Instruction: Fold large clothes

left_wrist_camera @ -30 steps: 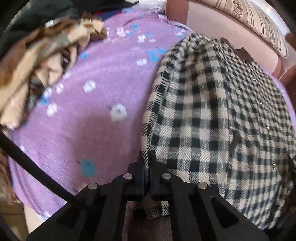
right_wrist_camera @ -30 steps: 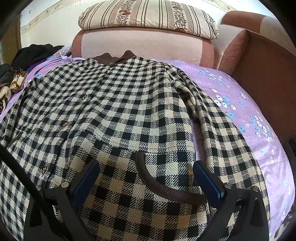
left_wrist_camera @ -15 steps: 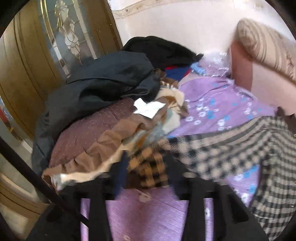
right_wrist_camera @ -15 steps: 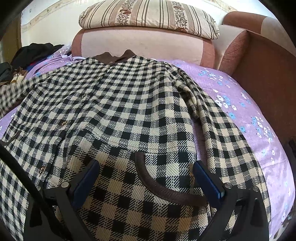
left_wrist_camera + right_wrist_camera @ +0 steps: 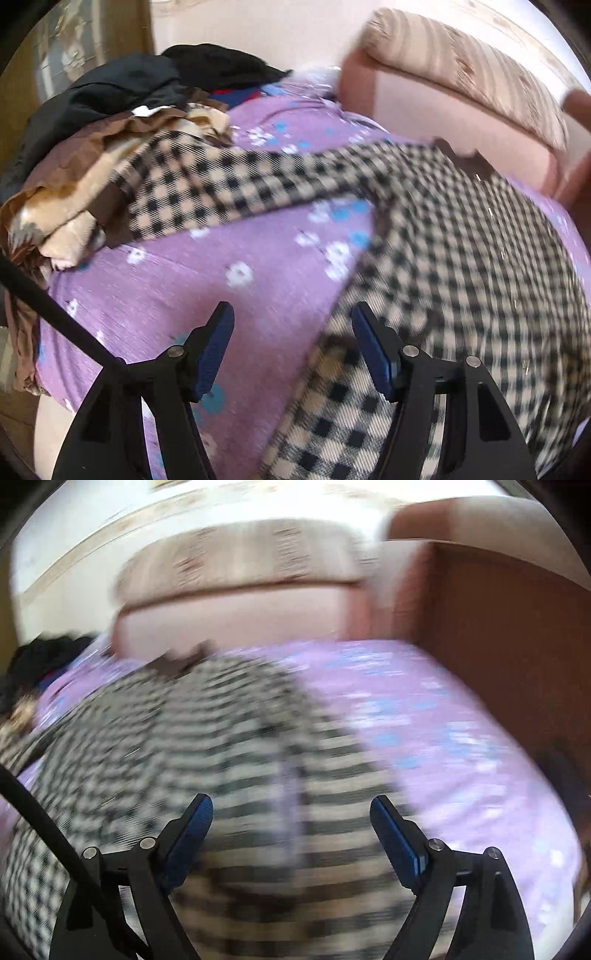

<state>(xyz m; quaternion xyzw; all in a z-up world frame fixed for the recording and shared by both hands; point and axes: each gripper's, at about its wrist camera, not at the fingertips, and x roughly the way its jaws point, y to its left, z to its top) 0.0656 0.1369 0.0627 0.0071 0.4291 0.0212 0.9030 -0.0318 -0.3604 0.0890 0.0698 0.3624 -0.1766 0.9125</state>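
Observation:
A black-and-cream checked shirt [image 5: 461, 258] lies spread on the purple flowered bedsheet [image 5: 184, 277], its brown collar [image 5: 461, 155] toward the headboard. One sleeve [image 5: 229, 184] stretches out left, its cuff resting on the clothes pile. My left gripper [image 5: 291, 310] hovers over the shirt's left edge and the sheet; its jaws are opening and hold nothing. In the blurred right wrist view, my right gripper [image 5: 291, 801] hangs above the shirt [image 5: 184, 738]; its wide jaws are closing slightly, with no cloth between the pads.
A heap of dark and brown clothes [image 5: 110, 129] fills the bed's left side. A pink padded headboard [image 5: 424, 110] with a striped pillow [image 5: 461, 66] stands at the back. A brown upholstered side [image 5: 498, 646] bounds the bed on the right.
The left gripper was shut on the shirt's edge, then let go and opened; the sleeve now lies stretched left onto the pile. The right gripper rose and shifted, blurring its view.

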